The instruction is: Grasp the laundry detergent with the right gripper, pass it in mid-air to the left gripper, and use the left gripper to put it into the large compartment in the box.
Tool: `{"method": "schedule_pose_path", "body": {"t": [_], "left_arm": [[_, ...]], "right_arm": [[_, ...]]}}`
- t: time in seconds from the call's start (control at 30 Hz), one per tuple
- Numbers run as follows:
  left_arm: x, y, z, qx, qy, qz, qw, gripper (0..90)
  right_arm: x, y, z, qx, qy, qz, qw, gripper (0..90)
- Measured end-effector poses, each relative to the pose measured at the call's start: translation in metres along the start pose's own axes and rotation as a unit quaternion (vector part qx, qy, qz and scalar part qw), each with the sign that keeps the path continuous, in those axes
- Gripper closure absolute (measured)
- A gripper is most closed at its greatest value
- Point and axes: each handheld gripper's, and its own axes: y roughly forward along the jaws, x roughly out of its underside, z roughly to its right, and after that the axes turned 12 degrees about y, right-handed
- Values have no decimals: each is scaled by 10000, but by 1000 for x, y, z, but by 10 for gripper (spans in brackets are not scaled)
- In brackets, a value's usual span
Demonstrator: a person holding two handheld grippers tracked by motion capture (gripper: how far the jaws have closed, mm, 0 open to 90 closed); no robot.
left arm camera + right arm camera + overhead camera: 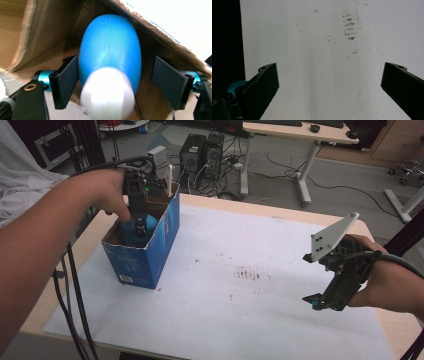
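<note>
Two hand-held grippers: left hand-held gripper [113,85] inside blue box [150,251], jaws apart astride blue bottle [110,50], one pad touching. Right hand-held gripper [329,87] spread, empty, over table [280,290]. Risk judged: smooth rounded bottle squirting from pinch; cardboard wall snagging jaw.

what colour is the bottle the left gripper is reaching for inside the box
Bright blue body with a white cap; the bottle shows best in the left gripper view.
</note>
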Motion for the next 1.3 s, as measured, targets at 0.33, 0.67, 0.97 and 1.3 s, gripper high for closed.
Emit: {"method": "schedule_pose_path", "body": {"t": [0.33,0.67,0.97,1.3], "left_arm": [[-10,-55,13,-258,227,19,9994,175],[-47,-79,39,-91,893,185,9958,109],[-82,-67,56,168,1624,159,9865,59],[-107,-42,61,332,2049,33,9782,16]], "right_arm": [[1,-11,9,-8,42,-121,9999,8],[-3,-22,27,-77,77,-381,9992,8],[-8,-26,38,-69,116,-773,9969,8],[-12,-27,42,-61,-163,-1269,9918,8]]}}
